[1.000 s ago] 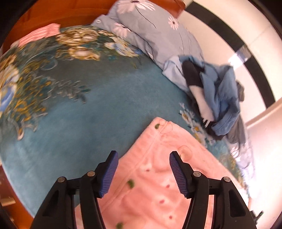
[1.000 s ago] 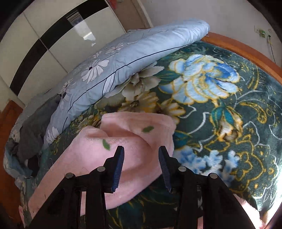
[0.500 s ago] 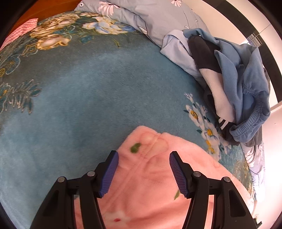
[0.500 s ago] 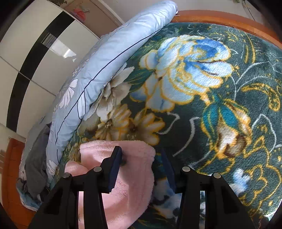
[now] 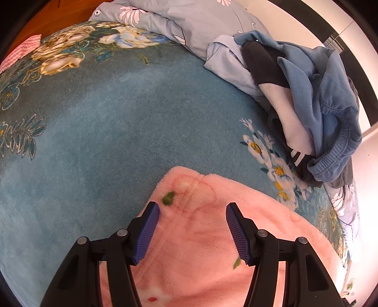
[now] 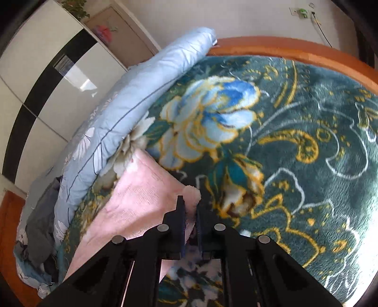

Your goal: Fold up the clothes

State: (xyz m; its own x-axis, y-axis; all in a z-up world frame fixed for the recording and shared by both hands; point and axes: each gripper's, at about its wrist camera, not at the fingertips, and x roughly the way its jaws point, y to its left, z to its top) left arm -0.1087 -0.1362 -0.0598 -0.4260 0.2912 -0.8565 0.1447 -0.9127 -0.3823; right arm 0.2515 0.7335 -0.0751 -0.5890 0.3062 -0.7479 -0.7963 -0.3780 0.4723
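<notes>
A fluffy pink garment (image 5: 208, 236) with small green and red marks lies on the teal floral blanket (image 5: 94, 132). My left gripper (image 5: 191, 230) is open and hovers just above the garment's near corner, one finger over each side of it. In the right wrist view my right gripper (image 6: 189, 213) is shut on an edge of the same pink garment (image 6: 141, 193), whose fluffy tip sticks out above the fingertips. The cloth stretches away to the left from the jaws over the dark floral blanket (image 6: 295, 151).
A heap of blue and dark clothes (image 5: 314, 104) lies at the right of the bed, beside a folded light-blue floral quilt (image 5: 189, 21). The quilt (image 6: 132, 108) runs along the bed's left side. An orange wooden bed frame (image 6: 295, 49) rims the far edge. A wardrobe (image 6: 47, 78) stands behind.
My right gripper has closed on the pink garment's edge and lifted it, stretching the cloth. My left gripper stays open and has moved closer to the garment's corner.
</notes>
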